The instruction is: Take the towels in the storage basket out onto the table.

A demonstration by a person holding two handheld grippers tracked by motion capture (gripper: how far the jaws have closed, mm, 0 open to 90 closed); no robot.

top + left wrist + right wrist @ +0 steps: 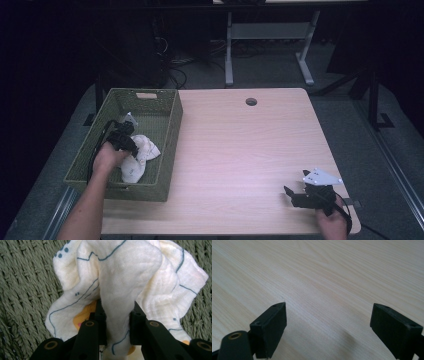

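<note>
Cloth being pinched in the basket

The white cloth is being gripped by the left claw inside the green woven basket at left of the high view, its bunched fold running upward from the jaws; the right claw is being held open over the desk.
</note>
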